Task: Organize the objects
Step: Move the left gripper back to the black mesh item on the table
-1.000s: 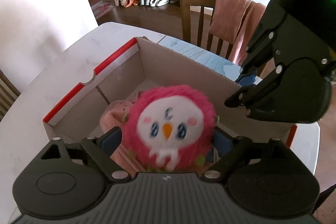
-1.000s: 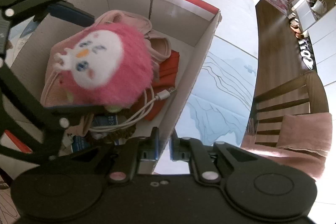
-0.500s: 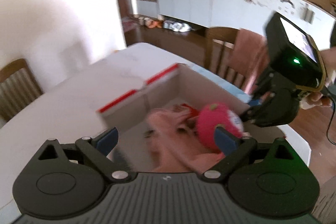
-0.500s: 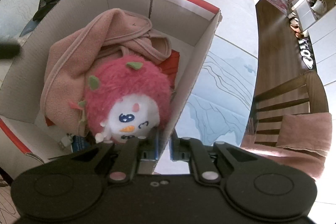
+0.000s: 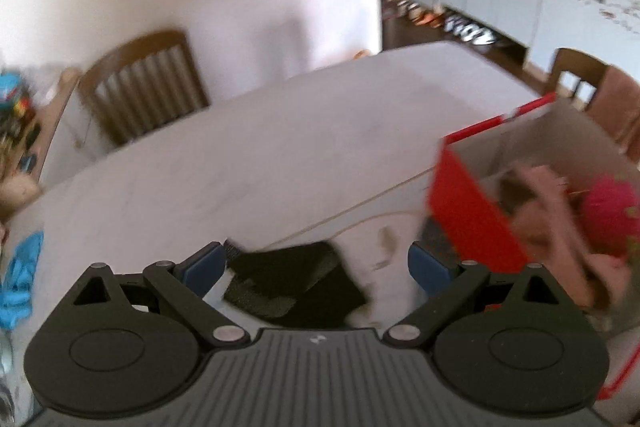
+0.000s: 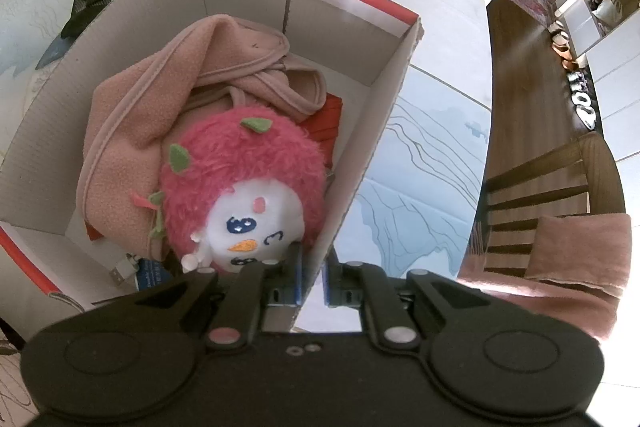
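Down inside the cardboard box (image 6: 384, 131), at its near end, the pink plush toy (image 6: 244, 187) is seen lying with its white face turned up, hard against the right-hand wall. It is rested on a rumpled pink fleece cloth (image 6: 160, 99), by which most of the box floor is covered. Something red (image 6: 330, 119) is glimpsed beneath the cloth, and a USB plug (image 6: 120, 269) is poked out at the near left corner.

The right claw (image 6: 314, 277) is clamped tight on the right wall of the box, one blue pad inside, one outside, the cardboard pinched between them. The box is stood on the white bench (image 6: 452, 15), partly over a pale blue printed mat (image 6: 424, 163).

Over on the left wrist view, much is blurred. The left claw (image 5: 316, 267) is held wide apart, nothing gripped between its blue pads (image 5: 202, 267). Below it, a black item (image 5: 296, 283) is laid flat on the bench; what it is cannot be told. The same item is picked out in the right wrist view beyond the far left of the box. The red outer wall of the box is caught just to the right of the left claw, the plush toy a pink smear inside. A wooden chair (image 5: 140, 83) is stood at the far side of the bench.
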`<state>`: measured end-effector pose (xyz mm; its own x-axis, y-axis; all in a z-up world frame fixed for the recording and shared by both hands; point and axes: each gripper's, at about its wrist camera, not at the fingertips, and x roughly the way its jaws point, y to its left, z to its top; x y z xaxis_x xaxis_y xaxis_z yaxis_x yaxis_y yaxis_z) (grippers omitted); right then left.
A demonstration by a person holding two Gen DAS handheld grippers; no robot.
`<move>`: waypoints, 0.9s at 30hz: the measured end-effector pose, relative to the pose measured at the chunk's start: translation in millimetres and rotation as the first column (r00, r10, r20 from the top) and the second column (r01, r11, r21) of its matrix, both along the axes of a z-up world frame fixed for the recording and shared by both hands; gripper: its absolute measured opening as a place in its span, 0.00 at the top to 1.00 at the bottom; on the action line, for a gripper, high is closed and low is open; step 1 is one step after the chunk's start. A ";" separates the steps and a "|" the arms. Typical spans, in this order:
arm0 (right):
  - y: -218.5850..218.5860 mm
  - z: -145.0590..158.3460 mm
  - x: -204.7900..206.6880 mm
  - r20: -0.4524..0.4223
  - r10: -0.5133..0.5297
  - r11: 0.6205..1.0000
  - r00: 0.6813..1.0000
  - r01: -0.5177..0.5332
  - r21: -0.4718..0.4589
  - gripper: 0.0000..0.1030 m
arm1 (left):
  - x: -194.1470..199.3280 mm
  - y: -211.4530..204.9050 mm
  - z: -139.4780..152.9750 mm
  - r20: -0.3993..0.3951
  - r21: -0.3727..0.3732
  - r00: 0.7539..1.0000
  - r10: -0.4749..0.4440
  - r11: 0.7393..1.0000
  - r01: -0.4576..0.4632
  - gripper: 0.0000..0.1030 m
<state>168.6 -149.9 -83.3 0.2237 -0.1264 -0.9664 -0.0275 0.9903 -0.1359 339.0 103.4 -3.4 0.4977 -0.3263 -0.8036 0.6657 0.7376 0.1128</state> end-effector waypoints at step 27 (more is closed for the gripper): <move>1.2 -1.0 4.3 -0.021 -0.044 0.999 0.999 0.044 -0.009 0.92 | 60.6 -0.4 -120.4 -0.233 0.112 0.966 0.111 0.990 -0.087 0.23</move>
